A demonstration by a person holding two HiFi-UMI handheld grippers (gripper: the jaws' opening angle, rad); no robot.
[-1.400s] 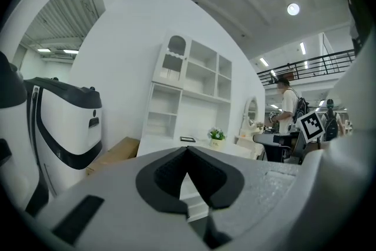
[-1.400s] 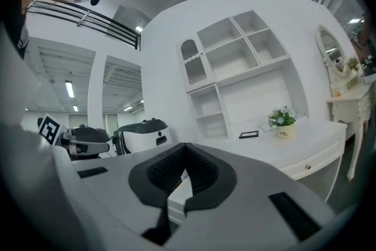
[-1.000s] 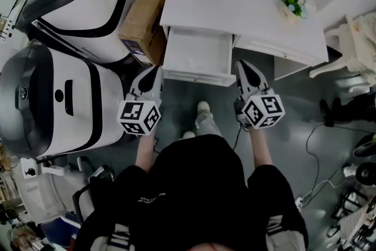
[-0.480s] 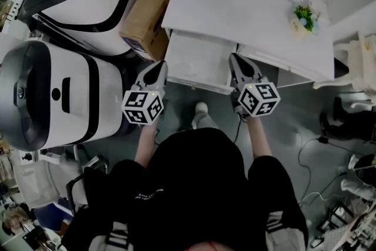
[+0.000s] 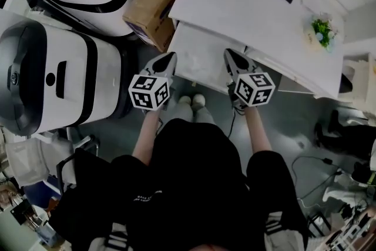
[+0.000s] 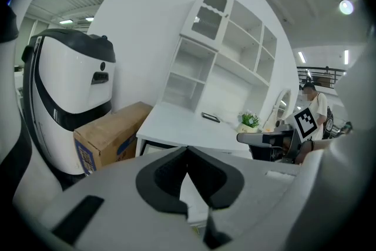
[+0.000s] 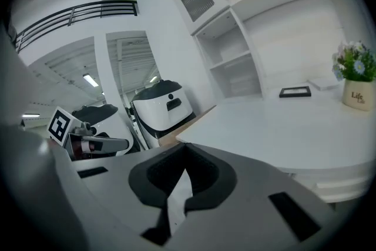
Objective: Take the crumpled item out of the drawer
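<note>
Showing shoes (image 5: 192, 101) by drawer (image 5: 197, 62), overhead only

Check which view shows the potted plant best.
Right gripper view: the potted plant is close, side-on, pot and flowers clear. Head view shows it small, from above; left gripper view shows it tiny, far off.

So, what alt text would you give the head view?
From above, a person holds the left gripper and right gripper at the open drawer of a white desk. A cardboard box and two white machines stand to its left.
</note>
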